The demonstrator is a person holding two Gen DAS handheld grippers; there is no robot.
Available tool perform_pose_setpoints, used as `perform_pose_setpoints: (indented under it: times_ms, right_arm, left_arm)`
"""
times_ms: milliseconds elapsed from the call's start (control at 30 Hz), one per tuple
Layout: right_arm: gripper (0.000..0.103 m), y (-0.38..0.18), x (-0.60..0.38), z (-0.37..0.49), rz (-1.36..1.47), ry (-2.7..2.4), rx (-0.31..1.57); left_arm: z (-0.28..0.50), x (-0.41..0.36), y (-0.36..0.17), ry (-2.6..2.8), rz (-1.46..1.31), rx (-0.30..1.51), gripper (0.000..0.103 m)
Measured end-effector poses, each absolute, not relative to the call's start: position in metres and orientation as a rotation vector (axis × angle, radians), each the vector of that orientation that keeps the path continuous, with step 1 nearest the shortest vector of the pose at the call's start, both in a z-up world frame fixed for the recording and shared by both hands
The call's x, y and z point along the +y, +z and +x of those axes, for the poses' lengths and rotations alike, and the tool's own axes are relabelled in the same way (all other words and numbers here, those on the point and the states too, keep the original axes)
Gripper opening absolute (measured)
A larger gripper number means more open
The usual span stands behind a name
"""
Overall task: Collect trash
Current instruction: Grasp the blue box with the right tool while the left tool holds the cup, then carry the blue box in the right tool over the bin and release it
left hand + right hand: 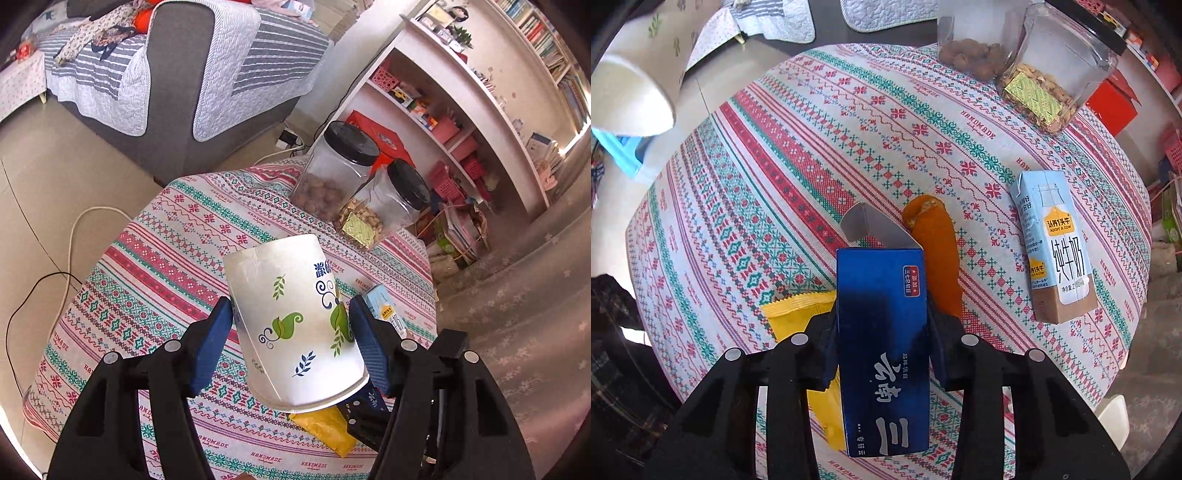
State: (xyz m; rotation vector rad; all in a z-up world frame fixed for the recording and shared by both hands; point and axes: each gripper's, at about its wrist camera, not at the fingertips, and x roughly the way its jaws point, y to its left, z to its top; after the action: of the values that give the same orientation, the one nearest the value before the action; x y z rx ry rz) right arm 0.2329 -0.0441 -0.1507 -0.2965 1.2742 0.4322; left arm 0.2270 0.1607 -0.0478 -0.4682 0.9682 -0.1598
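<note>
My left gripper (291, 310) is shut on a white paper cup (295, 325) printed with green and blue leaves. It holds the cup above the table with the rim towards the camera. In the right wrist view the same cup (635, 74) shows at the upper left. My right gripper (882, 321) is shut on a dark blue cardboard box (882, 350), its pads against the box's two long sides and the open flap at the far end. Beside the box lie an orange peel (934, 254) and a yellow wrapper (798, 317). A pale blue milk carton (1052, 247) lies to the right.
A round table under a patterned cloth (812, 147) carries everything. Two clear jars with black lids, one of nuts (332, 173) and one of snacks (388, 203), stand at its far edge. A grey sofa (177, 74), white shelves (461, 110) and floor cables (74, 236) surround it.
</note>
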Motion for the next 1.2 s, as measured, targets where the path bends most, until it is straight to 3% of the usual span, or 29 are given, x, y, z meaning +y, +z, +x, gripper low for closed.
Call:
perform_pose_setpoints:
  times_ms: [533,1200]
  right_arm:
    - [0.038,-0.058,-0.107,0.219,0.074,0.239,0.901]
    - [0.038,-0.039,-0.193,0.167,0.15,-0.059,0.643]
  left_arm:
    - [0.22,0.147,-0.043,-0.173,-0.459,0.927,0.064]
    - [0.192,0.056,-0.01,-0.257,-0.268,0.705,0.064]
